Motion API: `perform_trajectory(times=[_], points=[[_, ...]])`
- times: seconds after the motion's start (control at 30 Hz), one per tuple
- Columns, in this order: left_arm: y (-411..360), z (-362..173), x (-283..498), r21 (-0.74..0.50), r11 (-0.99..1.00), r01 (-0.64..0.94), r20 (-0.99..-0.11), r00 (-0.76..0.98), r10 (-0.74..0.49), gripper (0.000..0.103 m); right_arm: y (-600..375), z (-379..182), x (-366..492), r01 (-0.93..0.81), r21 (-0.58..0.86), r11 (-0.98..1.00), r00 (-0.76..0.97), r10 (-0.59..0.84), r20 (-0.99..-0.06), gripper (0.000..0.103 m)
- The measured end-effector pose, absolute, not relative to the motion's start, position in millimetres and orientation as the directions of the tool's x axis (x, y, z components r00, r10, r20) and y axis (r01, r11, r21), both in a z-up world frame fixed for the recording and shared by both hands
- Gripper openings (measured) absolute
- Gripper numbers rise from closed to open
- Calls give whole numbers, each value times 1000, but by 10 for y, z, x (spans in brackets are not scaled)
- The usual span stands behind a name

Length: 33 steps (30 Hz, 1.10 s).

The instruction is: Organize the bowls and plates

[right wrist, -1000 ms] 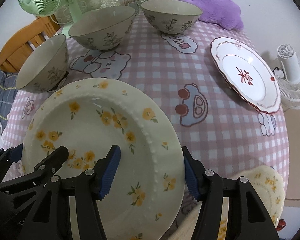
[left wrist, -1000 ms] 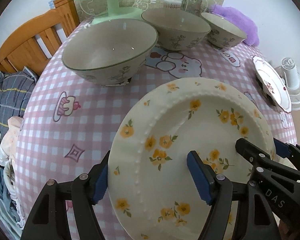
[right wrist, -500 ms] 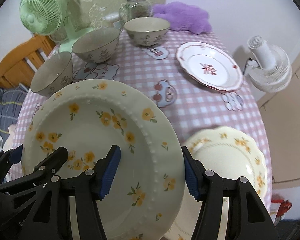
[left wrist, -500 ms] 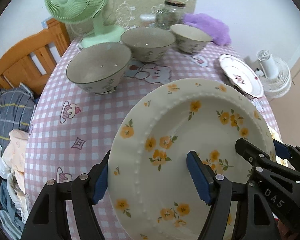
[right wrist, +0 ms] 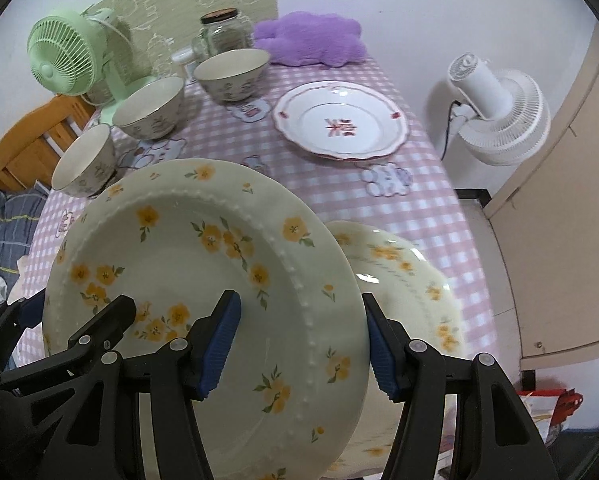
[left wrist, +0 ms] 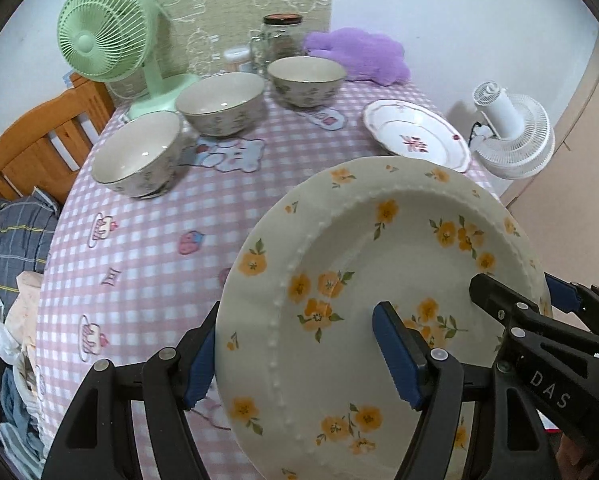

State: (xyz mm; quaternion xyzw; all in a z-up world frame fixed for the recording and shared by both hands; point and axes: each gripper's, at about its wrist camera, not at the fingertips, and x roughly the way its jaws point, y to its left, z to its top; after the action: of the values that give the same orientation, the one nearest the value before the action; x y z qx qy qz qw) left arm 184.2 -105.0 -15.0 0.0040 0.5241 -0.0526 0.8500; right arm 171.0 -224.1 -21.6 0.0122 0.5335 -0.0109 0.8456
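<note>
Both grippers hold one cream plate with yellow flowers (left wrist: 379,280) (right wrist: 203,264) above the near end of the table. My left gripper (left wrist: 299,356) is shut on its left rim. My right gripper (right wrist: 299,344) is shut on its right rim. A second yellow-flowered plate (right wrist: 411,280) lies on the table under and to the right of the held one. A white plate with a red pattern (right wrist: 339,124) (left wrist: 415,134) lies at the far right. Three floral bowls (left wrist: 137,156) (left wrist: 221,102) (left wrist: 305,80) stand in a row at the far left.
The table has a pink checked cloth (left wrist: 151,240). A green fan (left wrist: 107,44), a glass jar (left wrist: 279,38) and a purple plush (left wrist: 355,58) stand at the back. A white fan (right wrist: 495,108) stands off the right edge. A wooden bed frame (left wrist: 39,136) is at left.
Both grippers have risen and pulled back with the plate. The bowls and the red plate look farther away, and the second yellow plate on the table has come into view.
</note>
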Motion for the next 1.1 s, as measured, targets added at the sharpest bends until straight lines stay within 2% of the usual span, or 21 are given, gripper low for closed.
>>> perform_trajectory(times=[0.53, 1.1], points=[[-1883, -251, 1777, -92, 990, 103, -891, 435, -128, 73, -3076, -235, 1618, 46, -21, 999, 432, -39, -901, 63], [-2385, -674, 1744, -145, 986, 79, -919, 358, -164, 74, -3670, -599, 1609, 43, -39, 998, 345, -51, -937, 63]])
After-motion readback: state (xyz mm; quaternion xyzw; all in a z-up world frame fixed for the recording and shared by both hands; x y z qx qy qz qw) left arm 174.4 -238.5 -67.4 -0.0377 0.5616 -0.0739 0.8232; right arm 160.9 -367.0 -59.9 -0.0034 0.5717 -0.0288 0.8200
